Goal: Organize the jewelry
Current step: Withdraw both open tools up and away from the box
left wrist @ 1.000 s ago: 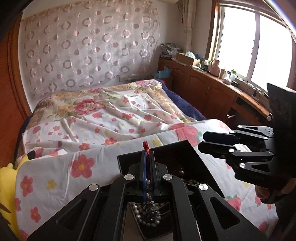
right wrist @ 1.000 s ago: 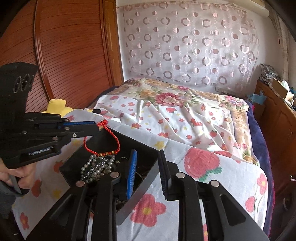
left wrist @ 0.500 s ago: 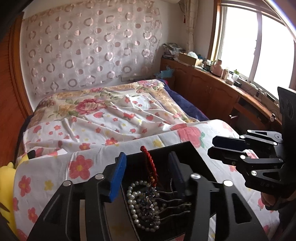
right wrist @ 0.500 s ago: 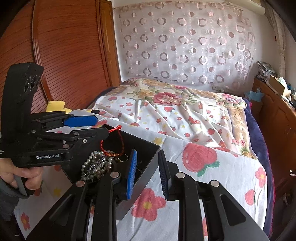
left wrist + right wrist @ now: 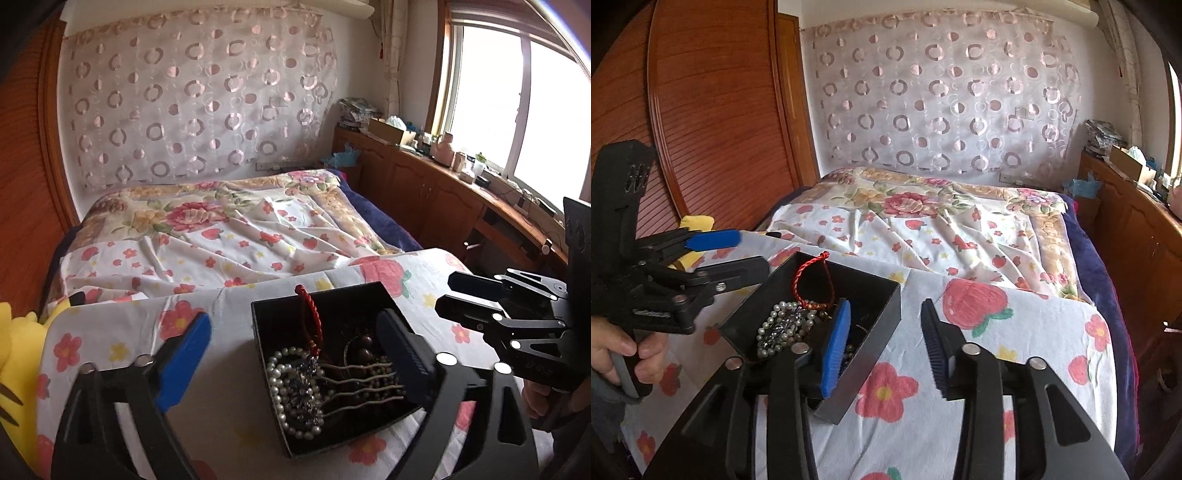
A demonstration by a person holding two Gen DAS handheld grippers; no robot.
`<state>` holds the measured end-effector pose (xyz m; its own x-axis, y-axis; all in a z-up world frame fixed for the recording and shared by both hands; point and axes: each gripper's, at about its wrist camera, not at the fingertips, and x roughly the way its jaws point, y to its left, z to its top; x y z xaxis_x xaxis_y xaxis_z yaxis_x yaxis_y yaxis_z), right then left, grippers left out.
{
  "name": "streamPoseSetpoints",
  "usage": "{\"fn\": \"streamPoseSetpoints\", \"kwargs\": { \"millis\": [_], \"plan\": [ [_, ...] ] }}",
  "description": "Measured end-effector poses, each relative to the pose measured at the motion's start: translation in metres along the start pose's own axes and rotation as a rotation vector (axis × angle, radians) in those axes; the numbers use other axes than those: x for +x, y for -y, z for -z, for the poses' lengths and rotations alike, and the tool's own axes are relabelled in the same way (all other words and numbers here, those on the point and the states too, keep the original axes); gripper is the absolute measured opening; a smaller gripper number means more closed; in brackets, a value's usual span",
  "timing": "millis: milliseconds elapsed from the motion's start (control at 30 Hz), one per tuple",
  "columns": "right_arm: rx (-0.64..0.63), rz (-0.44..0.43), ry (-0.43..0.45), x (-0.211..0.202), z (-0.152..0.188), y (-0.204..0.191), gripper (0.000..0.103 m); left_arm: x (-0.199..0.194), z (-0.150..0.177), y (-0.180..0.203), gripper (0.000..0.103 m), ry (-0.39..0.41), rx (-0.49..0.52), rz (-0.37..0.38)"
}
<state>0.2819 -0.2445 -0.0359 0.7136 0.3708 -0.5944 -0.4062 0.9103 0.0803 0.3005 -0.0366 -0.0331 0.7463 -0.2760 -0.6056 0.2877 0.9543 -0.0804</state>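
Observation:
A black open box [image 5: 373,295] [image 5: 882,317] rests on the floral cloth. Inside lie a red cord bracelet [image 5: 313,317] [image 5: 809,269], looped up against the far wall, a pearl strand [image 5: 275,384] [image 5: 775,314], brown beads [image 5: 364,352] and a wavy hair comb [image 5: 362,386]. My left gripper [image 5: 293,325] [image 5: 750,253] hovers over the box's left half with its jaws opening wide; the red bracelet lies free between them. My right gripper [image 5: 884,347] [image 5: 448,293] is opening too, straddling the box's right wall, blue pad inside, dark pad outside, neither pressing.
The floral cloth [image 5: 979,332] covers a flat surface at the foot of a bed [image 5: 229,229]. A yellow plush [image 5: 14,354] sits at the left edge. Wooden cabinets [image 5: 443,199] run under the window on the right, a wooden wardrobe [image 5: 713,122] on the left. A hand [image 5: 617,350] holds the left gripper.
The left jaws went from shut on the red cord bracelet to wide open, and the bracelet dropped into the box. The right jaws spread apart from the box's wall.

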Motion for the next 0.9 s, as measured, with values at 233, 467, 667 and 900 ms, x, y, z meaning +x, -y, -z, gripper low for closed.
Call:
{"fn": "streamPoseSetpoints", "kwargs": {
  "millis": [233, 467, 667, 900],
  "plan": [
    [0.022, 0.103, 0.051, 0.000, 0.006, 0.001, 0.101, -0.004, 0.012, -0.004, 0.096, -0.006, -0.025, -0.066],
    [0.041, 0.147, 0.036, 0.004, 0.014, -0.003, 0.101, -0.012, 0.027, -0.006, 0.096, -0.004, -0.038, -0.118],
    [0.086, 0.167, 0.039, -0.011, 0.029, -0.005, 0.101, -0.033, 0.046, -0.005, 0.096, -0.013, -0.063, -0.139],
    [0.121, 0.175, 0.058, -0.041, 0.051, -0.019, 0.101, -0.073, 0.070, 0.003, 0.096, -0.001, -0.081, -0.172]
  ]
}}
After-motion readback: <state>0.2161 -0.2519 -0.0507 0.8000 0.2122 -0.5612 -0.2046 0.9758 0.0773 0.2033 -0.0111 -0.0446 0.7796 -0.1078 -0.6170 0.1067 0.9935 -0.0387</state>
